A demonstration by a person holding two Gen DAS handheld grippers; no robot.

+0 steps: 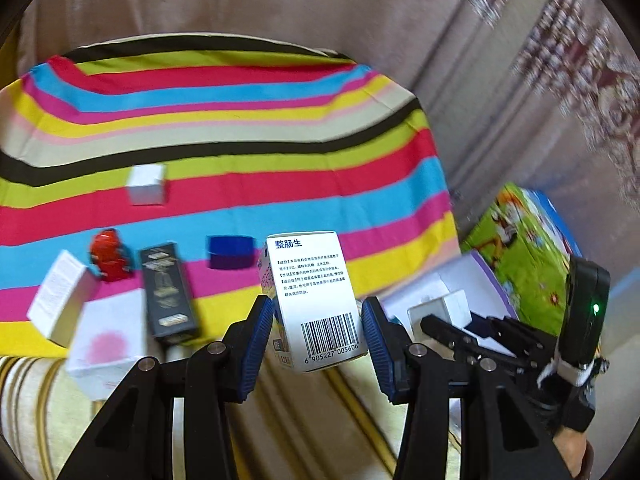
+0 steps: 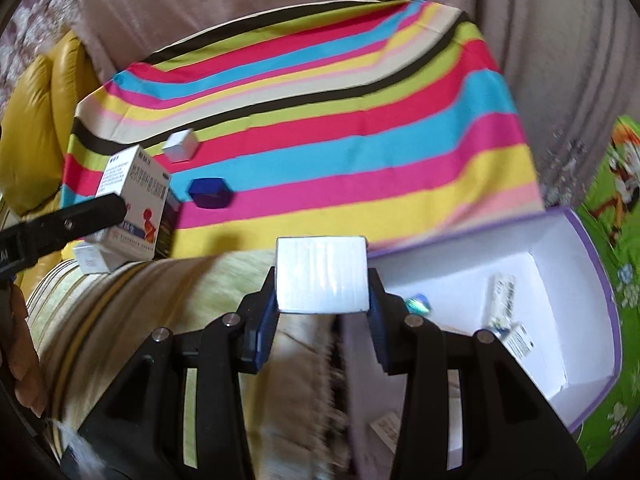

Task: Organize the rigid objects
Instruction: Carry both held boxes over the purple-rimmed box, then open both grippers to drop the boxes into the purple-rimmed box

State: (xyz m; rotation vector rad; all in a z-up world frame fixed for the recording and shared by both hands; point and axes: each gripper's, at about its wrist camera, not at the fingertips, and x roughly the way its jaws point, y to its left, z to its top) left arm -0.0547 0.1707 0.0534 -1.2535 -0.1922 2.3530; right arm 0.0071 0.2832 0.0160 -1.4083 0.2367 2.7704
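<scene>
My left gripper [image 1: 318, 322] is shut on a white medicine box [image 1: 316, 296] with a barcode, held upright above the sofa edge; the box also shows in the right wrist view [image 2: 132, 204]. My right gripper [image 2: 322, 298] is shut on a small white cube box [image 2: 322, 274], held left of the open white storage box with purple rim [image 2: 596, 264]. On the striped cloth [image 1: 240, 120] lie a white cube [image 1: 146, 184], a blue box [image 1: 231, 251], a red toy [image 1: 110, 256], a black box [image 1: 168, 290] and two white boxes [image 1: 60, 296].
The storage box holds a few small items [image 2: 502, 300]. A green play mat [image 2: 616, 184] lies to the right on the floor. A yellow cushion [image 2: 36, 120] is at the left. A beige striped sofa cover [image 2: 120, 320] lies under the grippers.
</scene>
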